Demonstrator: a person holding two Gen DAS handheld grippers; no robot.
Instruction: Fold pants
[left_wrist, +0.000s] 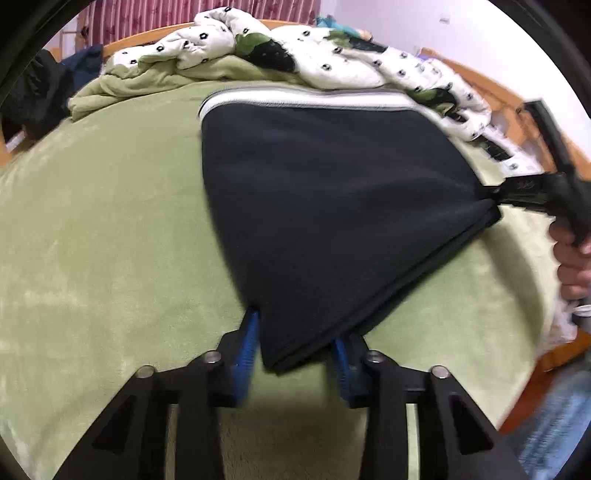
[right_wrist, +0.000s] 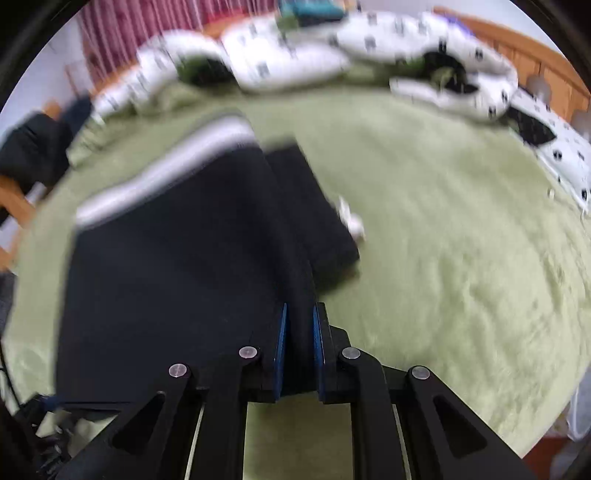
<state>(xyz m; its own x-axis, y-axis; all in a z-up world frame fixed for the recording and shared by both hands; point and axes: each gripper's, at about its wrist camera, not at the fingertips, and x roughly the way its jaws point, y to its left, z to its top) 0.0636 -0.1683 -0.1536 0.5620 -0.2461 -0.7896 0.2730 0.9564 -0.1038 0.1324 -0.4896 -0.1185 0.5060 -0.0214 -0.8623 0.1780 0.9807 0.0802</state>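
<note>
The pants (left_wrist: 332, 206) are black with a white side stripe (left_wrist: 295, 96) and lie folded on a green blanket. My left gripper (left_wrist: 295, 332) is shut on the near corner of the pants, between its blue pads (left_wrist: 245, 350). My right gripper (left_wrist: 496, 201) shows at the right of the left wrist view, shut on the pants' far right corner. In the right wrist view the pants (right_wrist: 177, 280) spread to the left and my right gripper (right_wrist: 299, 321) pinches a fold of black cloth. That view is blurred by motion.
A green blanket (left_wrist: 110, 240) covers the bed. A white patterned quilt (left_wrist: 295, 48) is heaped along the far side and also shows in the right wrist view (right_wrist: 295, 59). A wooden bed frame (left_wrist: 480, 77) runs behind it. Dark clothes (left_wrist: 40, 92) lie at the far left.
</note>
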